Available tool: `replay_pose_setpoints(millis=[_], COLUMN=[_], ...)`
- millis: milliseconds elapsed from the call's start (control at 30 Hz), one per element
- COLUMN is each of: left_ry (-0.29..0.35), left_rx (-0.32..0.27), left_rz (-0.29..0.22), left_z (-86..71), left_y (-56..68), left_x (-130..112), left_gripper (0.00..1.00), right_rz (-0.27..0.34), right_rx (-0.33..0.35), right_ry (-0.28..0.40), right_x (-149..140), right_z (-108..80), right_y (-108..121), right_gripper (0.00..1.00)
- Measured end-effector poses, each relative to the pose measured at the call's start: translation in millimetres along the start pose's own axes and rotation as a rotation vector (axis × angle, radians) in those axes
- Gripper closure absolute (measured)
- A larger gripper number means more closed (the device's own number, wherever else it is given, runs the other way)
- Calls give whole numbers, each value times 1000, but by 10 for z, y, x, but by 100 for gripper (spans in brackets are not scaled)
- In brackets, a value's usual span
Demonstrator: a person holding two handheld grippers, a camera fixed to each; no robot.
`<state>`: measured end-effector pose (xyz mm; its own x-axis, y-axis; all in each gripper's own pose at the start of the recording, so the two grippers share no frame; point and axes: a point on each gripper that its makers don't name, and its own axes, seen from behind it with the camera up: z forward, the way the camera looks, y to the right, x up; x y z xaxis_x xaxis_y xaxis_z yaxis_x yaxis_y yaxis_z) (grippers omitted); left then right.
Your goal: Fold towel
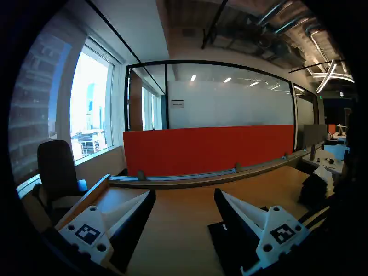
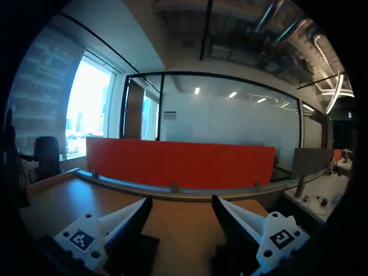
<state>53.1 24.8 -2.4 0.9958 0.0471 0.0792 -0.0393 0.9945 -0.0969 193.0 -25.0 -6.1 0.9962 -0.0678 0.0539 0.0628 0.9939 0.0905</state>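
Your left gripper (image 1: 183, 192) and right gripper (image 2: 181, 198) hover spread and empty; dark cloth (image 1: 216, 239), likely the towel, lies at six o'clock.

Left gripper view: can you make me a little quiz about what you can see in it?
1. True or false: the left gripper has its fingers shut tight.
2. What colour is the divider panel behind the wooden desk? A) blue B) orange-red C) green
3. Fill in: beside the window stands a black office ____.

Key: 1. False: the fingers are apart, with nothing between them. 2. B. 3. chair.
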Motion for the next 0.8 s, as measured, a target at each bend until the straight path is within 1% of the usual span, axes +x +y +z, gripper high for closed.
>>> replay_pose_setpoints(millis=[67, 167, 267, 367, 467, 567, 667, 800], left_ry=[-14, -36, -60, -88, -116, -144, -168, -194], left_rx=[-32, -103, -176, -238, -278, -298, -318, -357], left_rz=[9, 16, 15, 6, -4, -5, 10, 45], left_z=[13, 37, 46, 32, 18, 9, -4, -31], left_y=[68, 208, 346, 449, 491, 495, 507, 574], left_x=[-1, -13, -33, -67, -129, -212, -276, -337], left_gripper=[6, 6, 6, 6, 6, 6, 6, 6], right_rz=[-11, -21, -35, -52, -73, -98, -122, -148], right_rx=[30, 94, 160, 223, 280, 313, 345, 389], right_ry=[-18, -48, -80, -110, -143, -176, -200, -238], right_x=[-25, -75, -119, -151, -195, -239, -259, -344], right_z=[-2, -8, -17, -37, -61, -65, -91, -120], right_y=[-52, -176, -309, -423, -514, -564, -636, -735], right_gripper=[1, 1, 1, 1, 1, 1, 1, 1])
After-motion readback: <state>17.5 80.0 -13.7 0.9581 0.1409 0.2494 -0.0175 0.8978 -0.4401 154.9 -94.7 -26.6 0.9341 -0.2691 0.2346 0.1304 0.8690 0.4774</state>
